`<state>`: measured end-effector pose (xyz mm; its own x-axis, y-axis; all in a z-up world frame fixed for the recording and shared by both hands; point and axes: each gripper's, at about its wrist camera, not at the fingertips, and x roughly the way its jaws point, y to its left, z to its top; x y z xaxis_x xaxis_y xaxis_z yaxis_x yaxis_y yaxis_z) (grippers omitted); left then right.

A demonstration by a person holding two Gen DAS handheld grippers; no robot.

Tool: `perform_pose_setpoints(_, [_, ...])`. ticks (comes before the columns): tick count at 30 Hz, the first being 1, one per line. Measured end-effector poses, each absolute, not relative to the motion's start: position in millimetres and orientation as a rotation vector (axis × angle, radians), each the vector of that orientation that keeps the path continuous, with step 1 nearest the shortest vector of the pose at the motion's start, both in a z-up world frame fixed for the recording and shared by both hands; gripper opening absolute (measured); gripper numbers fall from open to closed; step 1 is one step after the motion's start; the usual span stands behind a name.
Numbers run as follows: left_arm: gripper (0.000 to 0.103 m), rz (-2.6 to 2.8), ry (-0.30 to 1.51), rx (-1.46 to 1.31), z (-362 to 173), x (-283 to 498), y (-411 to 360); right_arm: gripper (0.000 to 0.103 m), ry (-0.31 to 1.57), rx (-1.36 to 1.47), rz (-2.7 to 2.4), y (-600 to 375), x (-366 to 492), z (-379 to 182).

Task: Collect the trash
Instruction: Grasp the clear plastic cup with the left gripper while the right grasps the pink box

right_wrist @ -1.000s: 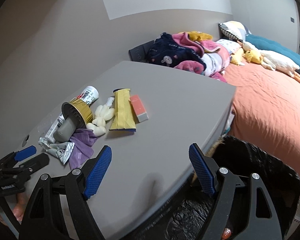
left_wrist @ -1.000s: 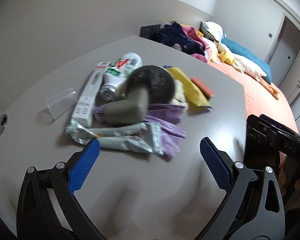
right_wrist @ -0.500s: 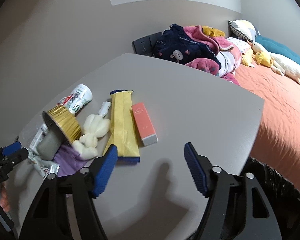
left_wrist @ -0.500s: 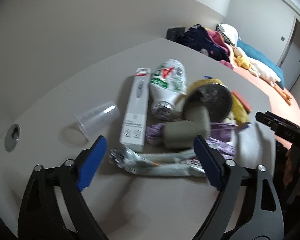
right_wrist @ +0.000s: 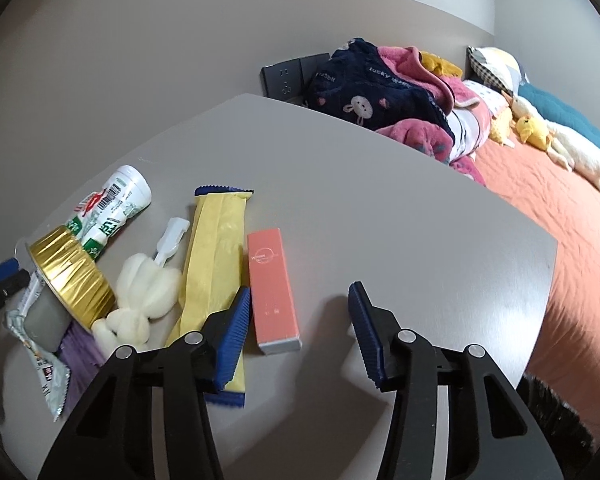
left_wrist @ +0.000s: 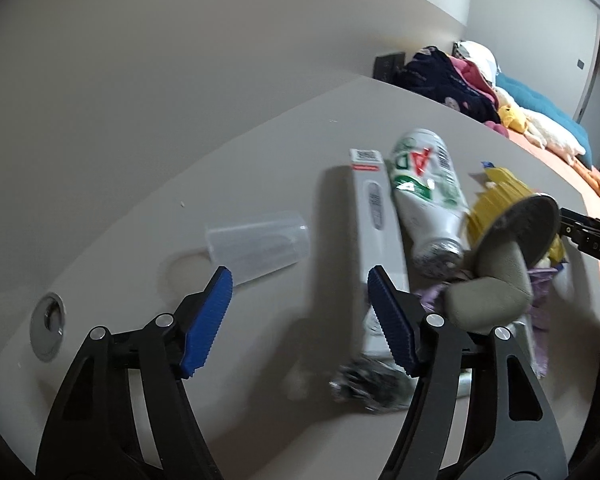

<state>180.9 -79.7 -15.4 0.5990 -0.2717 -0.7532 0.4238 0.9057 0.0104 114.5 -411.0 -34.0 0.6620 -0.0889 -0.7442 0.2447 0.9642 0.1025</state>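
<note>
A pile of trash lies on a grey table. In the left wrist view my left gripper is open and empty, low over the table, between a clear plastic cup lying on its side and a long white box. A white and green bottle and a foil dish lie to the right. In the right wrist view my right gripper is open and empty, just in front of an orange box. A yellow wrapper lies under its left finger.
A white fluffy toy, a purple wrapper and a silver packet lie by the foil dish. Clothes are heaped at the table's far edge. An orange bed lies to the right. A black bag hangs at the table's near right edge.
My left gripper has swung left, from the wrappers to the cup and white box. My right gripper has moved forward and left over the table, up to the orange box.
</note>
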Motion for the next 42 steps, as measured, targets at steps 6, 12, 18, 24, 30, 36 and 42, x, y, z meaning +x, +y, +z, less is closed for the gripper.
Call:
perform_pose_setpoints(6, [0.069,-0.368,0.840,0.176,-13,198,-70,0.052,0.827,0.173,-0.202,-413,123,-35])
perform_pose_setpoints(12, [0.079,-0.350,0.852,0.160,-21,222,-75,0.052,0.835,0.142,-0.204,-413,133,-36])
perform_pose_setpoints(18, [0.065,-0.332,0.905,0.149,-39,238,-78,0.041,0.850,0.114,-0.199,-414,140,-35])
perform_pose_setpoints(24, [0.065,-0.320,0.884,0.140,-36,234,-72,0.021,0.848,0.180,-0.183,-426,141,-34])
perform_pose_setpoints(30, [0.065,-0.324,0.882,0.114,-30,226,-66,0.021,0.840,0.220,-0.177,-430,132,-31])
perform_pose_setpoints(36, [0.065,-0.327,0.865,0.088,-19,211,-60,0.021,0.811,0.262,-0.158,-426,113,-19])
perform_pose_setpoints(42, [0.065,-0.349,0.850,0.075,-6,186,-62,0.021,0.788,0.282,-0.147,-418,88,-7])
